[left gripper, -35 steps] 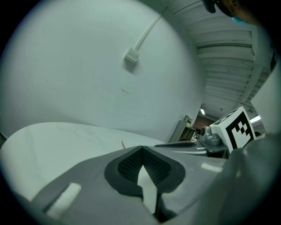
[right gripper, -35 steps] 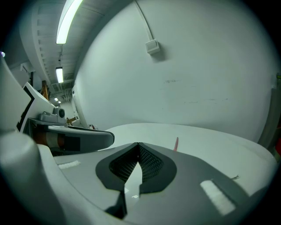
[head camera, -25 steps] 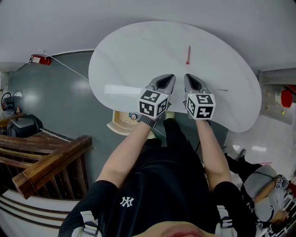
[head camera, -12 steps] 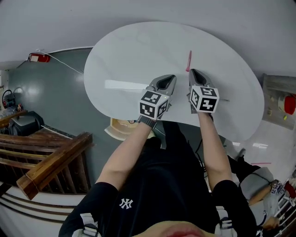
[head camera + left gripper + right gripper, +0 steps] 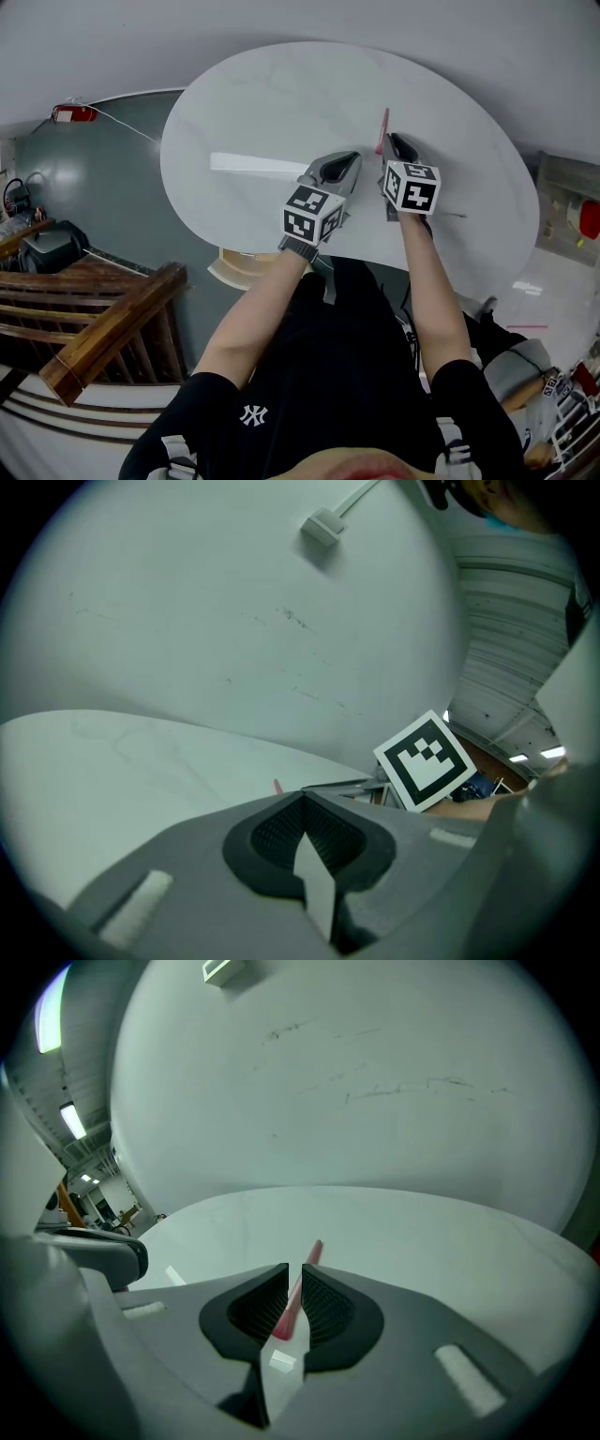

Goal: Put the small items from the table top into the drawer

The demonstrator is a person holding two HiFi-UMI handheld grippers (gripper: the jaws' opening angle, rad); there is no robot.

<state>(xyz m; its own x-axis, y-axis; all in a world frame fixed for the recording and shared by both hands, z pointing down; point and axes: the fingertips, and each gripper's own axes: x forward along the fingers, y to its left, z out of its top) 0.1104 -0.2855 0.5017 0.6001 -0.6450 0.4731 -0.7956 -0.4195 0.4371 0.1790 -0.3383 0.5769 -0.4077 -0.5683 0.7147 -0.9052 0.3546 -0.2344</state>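
Logging from nearest outward. Noted two bare forearms (image 5: pixel 267 300) reaching to the near rim of the white oval tabletop (image 5: pixel 281 103). Saw a pale drawer (image 5: pixel 234 269) standing out from under that rim, left of the left forearm; could not make out its contents.

Found the left tongs (image 5: pixel 343 165) low over the tabletop just past the rim, pointing away and slightly down, closed pad against pad with nothing between. Found the right tongs (image 5: pixel 394 142) just beside them and a little farther in, tilted more steeply down, parted by a narrow gap, having just been opening.

Saw the pink stick (image 5: pixel 312 1252) lying in that gap on the tabletop, neither pad visibly pressing it. Described the stick: thin, straight, pink to red, broader and paler at the near end between the pads, narrowing toward a blunt far tip poking out beyond the tongs. Placed it in the head view right of the tabletop's middle, lengthwise away from the person, near end hidden by the right tongs. Caught its tip also in the left gripper view, left of the right tongs' marker cube (image 5: pixel 424 761).

Noted faint grey veining and a bright streak of reflected light (image 5: pixel 255 165) on the tabletop left of the left tongs. Ended at a plain pale wall (image 5: pixel 281 23) beyond the far rim.
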